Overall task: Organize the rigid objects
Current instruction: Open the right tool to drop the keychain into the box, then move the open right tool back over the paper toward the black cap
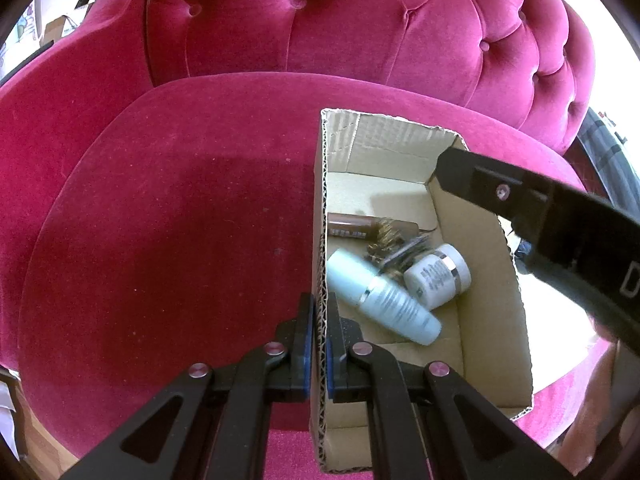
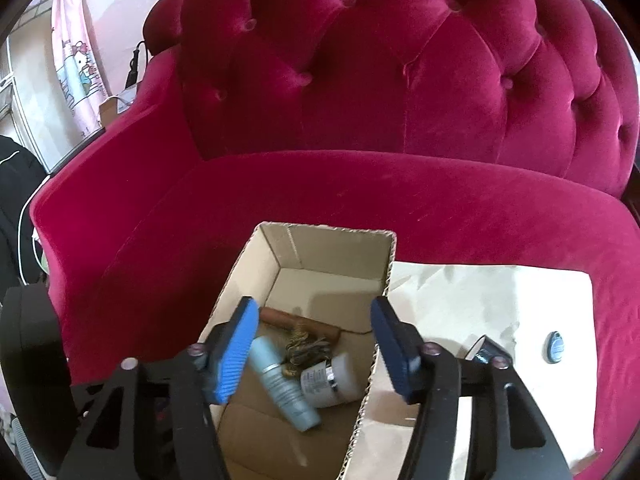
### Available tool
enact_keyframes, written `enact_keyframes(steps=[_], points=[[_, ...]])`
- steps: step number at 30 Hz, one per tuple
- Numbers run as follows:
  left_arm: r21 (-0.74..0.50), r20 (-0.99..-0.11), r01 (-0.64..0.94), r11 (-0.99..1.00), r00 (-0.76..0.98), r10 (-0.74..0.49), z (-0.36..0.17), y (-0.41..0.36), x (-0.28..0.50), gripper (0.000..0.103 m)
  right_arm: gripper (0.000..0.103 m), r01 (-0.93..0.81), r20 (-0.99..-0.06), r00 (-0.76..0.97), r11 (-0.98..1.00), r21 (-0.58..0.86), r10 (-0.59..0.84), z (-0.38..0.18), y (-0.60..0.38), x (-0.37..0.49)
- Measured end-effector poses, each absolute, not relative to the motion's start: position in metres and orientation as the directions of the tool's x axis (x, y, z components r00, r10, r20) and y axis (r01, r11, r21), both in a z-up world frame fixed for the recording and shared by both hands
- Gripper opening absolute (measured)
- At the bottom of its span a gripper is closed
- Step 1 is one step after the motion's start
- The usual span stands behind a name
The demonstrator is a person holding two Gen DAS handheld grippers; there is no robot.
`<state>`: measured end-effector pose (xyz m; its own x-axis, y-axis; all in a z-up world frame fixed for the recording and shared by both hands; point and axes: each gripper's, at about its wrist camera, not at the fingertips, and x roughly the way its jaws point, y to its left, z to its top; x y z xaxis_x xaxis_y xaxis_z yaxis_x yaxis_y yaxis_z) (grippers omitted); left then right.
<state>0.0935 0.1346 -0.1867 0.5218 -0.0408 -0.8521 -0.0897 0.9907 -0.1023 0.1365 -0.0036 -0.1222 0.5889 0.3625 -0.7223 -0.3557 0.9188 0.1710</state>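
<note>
An open cardboard box point(image 1: 496, 320) point(image 2: 332, 244) stands on the seat of a pink velvet sofa. Inside lie a pale blue bottle point(image 1: 384, 298) point(image 2: 280, 384), a white jar point(image 1: 438, 276) point(image 2: 336, 376), a brown tube point(image 1: 360, 224) point(image 2: 280, 316) and a dark tangled item point(image 1: 394, 248) point(image 2: 306, 346). My left gripper point(image 1: 320, 344) is shut on the box's left wall. My right gripper point(image 2: 312, 356) is open and empty above the box, and it shows in the left wrist view point(image 1: 540, 216) over the right wall.
Brown paper point(image 2: 480, 304) lies on the seat right of the box, with a small round blue item point(image 2: 555, 346) and a dark item point(image 2: 486, 350) on it. The sofa's tufted back point(image 2: 400, 60) rises behind. The seat point(image 1: 180, 220) spreads left of the box.
</note>
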Motion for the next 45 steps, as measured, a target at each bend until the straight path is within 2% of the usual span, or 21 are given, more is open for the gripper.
enact_keyframes(steps=[1,3,5,6,45], points=[[-0.104,-0.852,-0.09,0.99,0.522,-0.042,-0.187,0.134,0.093,0.004,0.074,-0.349,-0.723,0.592,0.922,0.169,0.357,-0.122,-0.005,0.137],[-0.107,-0.852,-0.091,0.99,0.521,-0.044,-0.187,0.135,0.093,0.004,0.091,-0.336,-0.721,0.6,0.927,0.167,0.347,-0.122,-0.008,0.138],[-0.106,-0.853,-0.092,0.99,0.521,-0.043,-0.187,0.136,0.094,0.004,0.101,-0.334,-0.719,0.601,0.927,0.171,0.349,-0.121,-0.009,0.139],[-0.106,-0.853,-0.092,0.99,0.521,-0.043,-0.187,0.135,0.094,0.004,0.103,-0.331,-0.719,0.603,0.928,0.169,0.346,-0.121,-0.01,0.139],[-0.102,-0.854,-0.097,0.99,0.519,-0.037,-0.188,0.137,0.097,0.004,0.103,-0.247,-0.756,0.622,0.968,0.055,0.202,-0.118,-0.104,0.139]])
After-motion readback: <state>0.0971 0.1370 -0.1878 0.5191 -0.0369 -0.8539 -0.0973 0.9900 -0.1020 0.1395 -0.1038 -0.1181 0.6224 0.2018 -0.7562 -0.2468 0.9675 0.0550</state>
